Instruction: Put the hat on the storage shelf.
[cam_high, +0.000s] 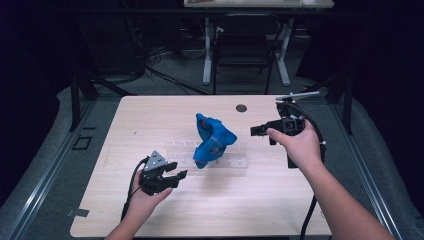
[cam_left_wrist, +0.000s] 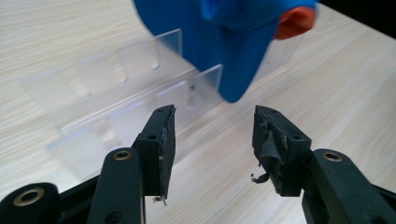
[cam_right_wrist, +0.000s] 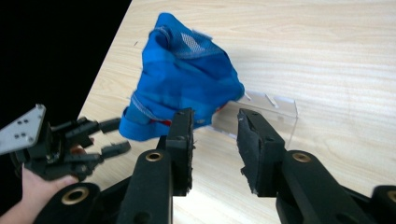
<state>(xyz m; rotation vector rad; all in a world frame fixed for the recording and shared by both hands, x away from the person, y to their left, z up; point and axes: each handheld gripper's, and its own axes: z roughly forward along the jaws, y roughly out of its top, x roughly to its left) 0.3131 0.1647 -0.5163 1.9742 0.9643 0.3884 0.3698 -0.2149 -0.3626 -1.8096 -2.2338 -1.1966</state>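
A crumpled blue cloth piece (cam_high: 212, 139) with a mesh patch stands draped on a clear acrylic slotted rack (cam_high: 235, 161) at the middle of the wooden table (cam_high: 150, 115). My left gripper (cam_high: 177, 169) is at the front left, just short of the rack, open and empty. In the left gripper view its jaws (cam_left_wrist: 212, 114) point at the rack (cam_left_wrist: 140, 60) and the cloth's lower corner (cam_left_wrist: 224, 46), which shows an orange bit (cam_left_wrist: 294, 23). My right gripper (cam_high: 254, 131) is to the cloth's right, also open and empty. In the right gripper view it (cam_right_wrist: 215, 114) faces the cloth (cam_right_wrist: 182, 79) and the rack's end (cam_right_wrist: 275, 109).
A round cable hole (cam_high: 241, 108) sits near the table's far edge. A dark chair (cam_high: 245, 50) and white desk legs stand beyond the table. A strip of tape (cam_high: 77, 212) marks the front left corner. Bare wood lies in front of the rack.
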